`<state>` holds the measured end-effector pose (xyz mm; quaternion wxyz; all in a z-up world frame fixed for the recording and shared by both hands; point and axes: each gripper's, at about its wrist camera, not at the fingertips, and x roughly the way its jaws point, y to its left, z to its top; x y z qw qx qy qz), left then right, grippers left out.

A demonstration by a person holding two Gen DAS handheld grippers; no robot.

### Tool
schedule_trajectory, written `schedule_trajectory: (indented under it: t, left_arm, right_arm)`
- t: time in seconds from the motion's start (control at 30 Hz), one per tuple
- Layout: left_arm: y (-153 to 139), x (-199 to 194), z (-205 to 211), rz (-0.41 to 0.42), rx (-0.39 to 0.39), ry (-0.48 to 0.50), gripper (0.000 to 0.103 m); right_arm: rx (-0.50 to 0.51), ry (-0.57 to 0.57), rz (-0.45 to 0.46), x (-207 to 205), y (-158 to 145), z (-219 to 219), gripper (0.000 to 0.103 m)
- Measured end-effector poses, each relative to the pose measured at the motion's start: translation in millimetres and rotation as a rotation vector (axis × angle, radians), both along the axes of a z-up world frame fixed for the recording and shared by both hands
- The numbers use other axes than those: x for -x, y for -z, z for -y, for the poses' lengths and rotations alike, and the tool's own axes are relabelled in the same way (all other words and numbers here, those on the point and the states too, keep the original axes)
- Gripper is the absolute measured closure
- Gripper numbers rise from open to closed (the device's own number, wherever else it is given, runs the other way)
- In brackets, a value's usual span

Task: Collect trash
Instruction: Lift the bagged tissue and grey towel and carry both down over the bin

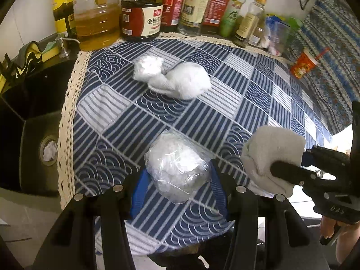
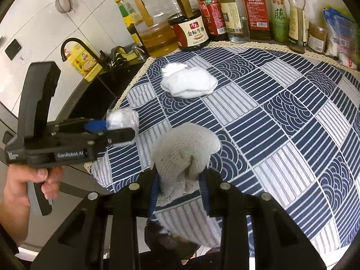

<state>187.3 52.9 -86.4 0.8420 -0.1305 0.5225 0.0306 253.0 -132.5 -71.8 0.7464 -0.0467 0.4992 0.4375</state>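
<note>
Clear plastic-wrapped white paper wad (image 1: 177, 168): we find it grasped in the left gripper (image 1: 177, 181) fingers, above the desk (image 1: 258, 103) near edge. Right gripper (image 2: 180, 180) fingers grasp a grey crumpled cloth (image 2: 184, 148). Two white wads (image 1: 173, 77) lie mid-desk, touching.
</note>
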Motion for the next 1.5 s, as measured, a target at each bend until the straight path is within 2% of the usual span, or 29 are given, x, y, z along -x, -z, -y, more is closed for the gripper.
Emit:
schedule_trajectory:
  t: [0.33,0.8,1.1,1.5]
  left_arm:
    - [-3.0,54.7,17.3,0.027,0.018,0.04,0.053]
    - [0.9,126.4,23.0,0.026,0.036,0.066,0.053]
    - [30.1,156.1,24.0,-0.025,0.076,0.058,0.053]
    - [78.4,173.7,22.2,-0.129,0.137,0.024,0.053]
  right_arm:
    - [0.008,0.028,0.028,52.4,-9.0,10.5,0.071]
    - [0.015,0.043,-0.005,120.9,4.6,20.9,0.071]
    - [0.039,0.033,-0.064,145.1,29.4,18.4,0.071]
    - [0.11,0.007,-0.189,161.0,81.8,19.5,0.07]
